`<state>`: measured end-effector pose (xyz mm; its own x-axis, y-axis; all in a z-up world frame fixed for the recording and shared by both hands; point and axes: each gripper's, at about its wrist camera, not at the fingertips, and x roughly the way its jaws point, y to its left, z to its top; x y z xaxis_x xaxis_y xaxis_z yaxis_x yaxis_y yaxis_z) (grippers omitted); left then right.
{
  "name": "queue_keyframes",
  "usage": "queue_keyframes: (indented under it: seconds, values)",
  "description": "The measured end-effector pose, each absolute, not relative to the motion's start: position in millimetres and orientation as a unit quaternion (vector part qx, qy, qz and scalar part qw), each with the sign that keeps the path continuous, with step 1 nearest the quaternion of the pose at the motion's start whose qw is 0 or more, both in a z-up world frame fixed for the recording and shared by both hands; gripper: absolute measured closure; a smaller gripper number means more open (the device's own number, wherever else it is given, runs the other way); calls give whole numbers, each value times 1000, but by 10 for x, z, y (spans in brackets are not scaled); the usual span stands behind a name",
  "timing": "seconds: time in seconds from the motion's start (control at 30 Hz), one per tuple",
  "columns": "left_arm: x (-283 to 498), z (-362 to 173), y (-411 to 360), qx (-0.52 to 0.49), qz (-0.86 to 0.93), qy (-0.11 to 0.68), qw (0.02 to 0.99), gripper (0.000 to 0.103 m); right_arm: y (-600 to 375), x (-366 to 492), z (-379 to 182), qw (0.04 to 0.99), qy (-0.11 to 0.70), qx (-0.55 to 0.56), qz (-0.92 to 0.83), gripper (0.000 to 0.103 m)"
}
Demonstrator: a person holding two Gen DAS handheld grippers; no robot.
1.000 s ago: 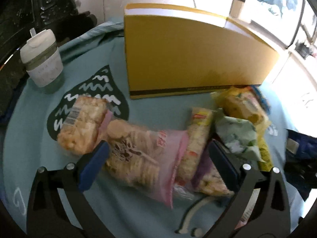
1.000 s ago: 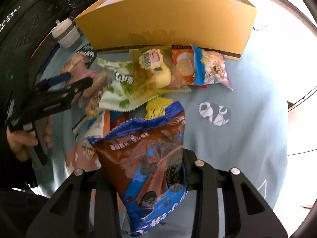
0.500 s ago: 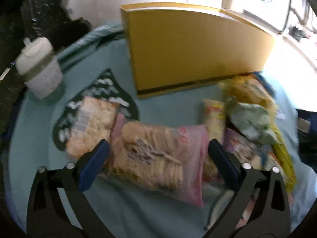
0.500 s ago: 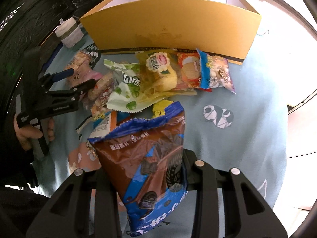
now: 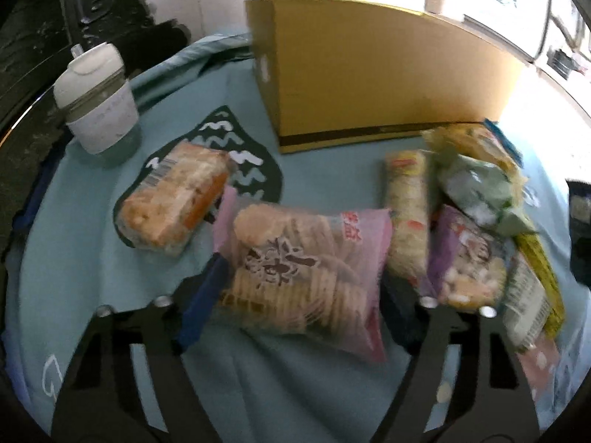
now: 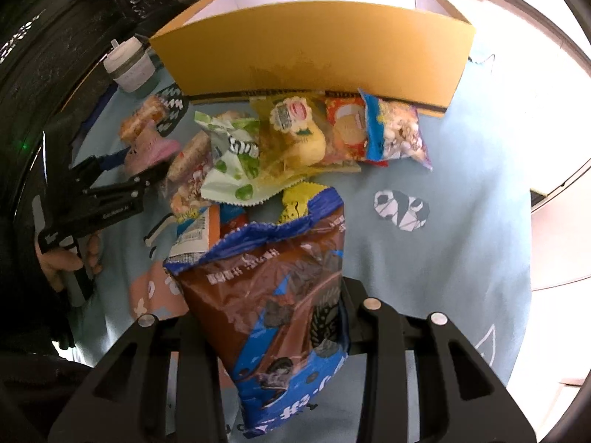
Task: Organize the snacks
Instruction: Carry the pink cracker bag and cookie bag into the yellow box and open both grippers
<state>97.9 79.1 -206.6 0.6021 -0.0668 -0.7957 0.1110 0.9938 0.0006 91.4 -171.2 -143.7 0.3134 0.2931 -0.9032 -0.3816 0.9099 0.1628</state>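
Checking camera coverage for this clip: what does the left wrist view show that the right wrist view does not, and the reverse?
Left wrist only: the left gripper from behind, its jaws closing around the pink cracker bag.

Right wrist only: the right gripper shut on the brown and blue cookie bag, the white inside of the yellow box, and the hand holding the left gripper.

Both: box, white cup, green bag, teal cloth.

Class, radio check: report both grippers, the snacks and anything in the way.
Left gripper closing around pink cracker bag. Right gripper shut on brown cookie bag. Yellow box open; snack pile before it.
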Motion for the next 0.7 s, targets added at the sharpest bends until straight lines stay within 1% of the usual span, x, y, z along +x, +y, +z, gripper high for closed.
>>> queue_keyframes:
  seconds: [0.07, 0.17, 0.3, 0.47, 0.7]
  values:
    - [890, -2022, 772, 10, -71, 439, 896, 36, -1716, 912, -1419, 812, 545, -37, 207, 67]
    - [787, -1952, 675, 4, -84, 431, 898, 38, -1727, 893, -1406, 813, 542, -34, 209, 67]
    - [614, -1746, 539, 0, -97, 404, 910, 39, -1775, 865, -1386, 816, 539, -28, 209, 67]
    - [466, -1330, 400, 16, -116, 361, 925, 39, -1886, 828, -1298, 823, 529, -13, 208, 67]
    - [385, -834, 238, 22, -128, 316, 940, 39, -1957, 828, -911, 844, 489, 4, 219, 67]
